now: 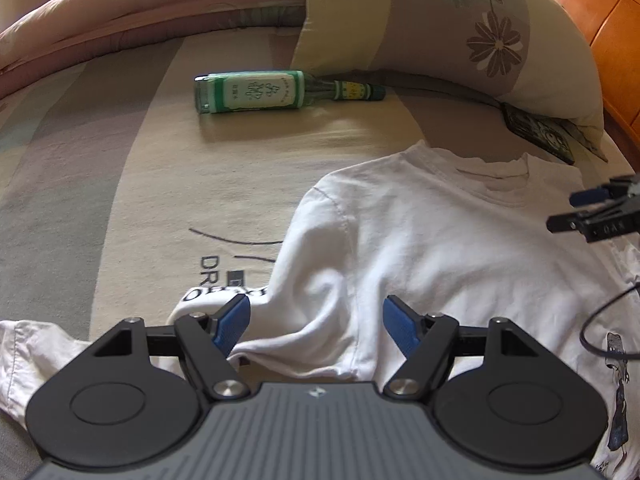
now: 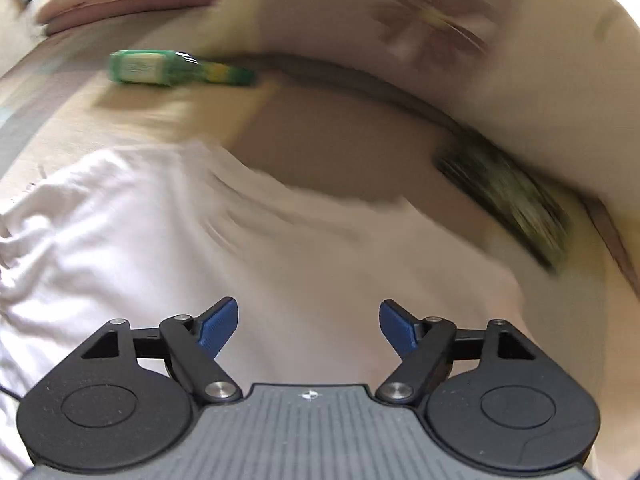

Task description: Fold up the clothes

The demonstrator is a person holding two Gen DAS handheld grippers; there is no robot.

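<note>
Left tool point(image 1: 316, 326) sits at bottom centre w/ blue fingers spread, empty, over a rumpled sleeve of the white T-shirt point(image 1: 432, 248), which lies on the bed point(image 1: 132, 184) at centre-right. Right tool point(image 2: 309, 328) also spread, empty, above the shirt; view blurred. Green bottle point(image 1: 280, 90) lies upper centre by a pillow point(image 1: 460, 20).

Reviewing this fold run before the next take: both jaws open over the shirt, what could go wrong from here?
1. The white T-shirt is rumpled near the left gripper; a pinch may catch several layers.
2. The right wrist view is motion-blurred, so the right gripper may land off target.
3. A green bottle lies on the bed beyond the collar; a tugged or flung fold might set it rolling.
</note>
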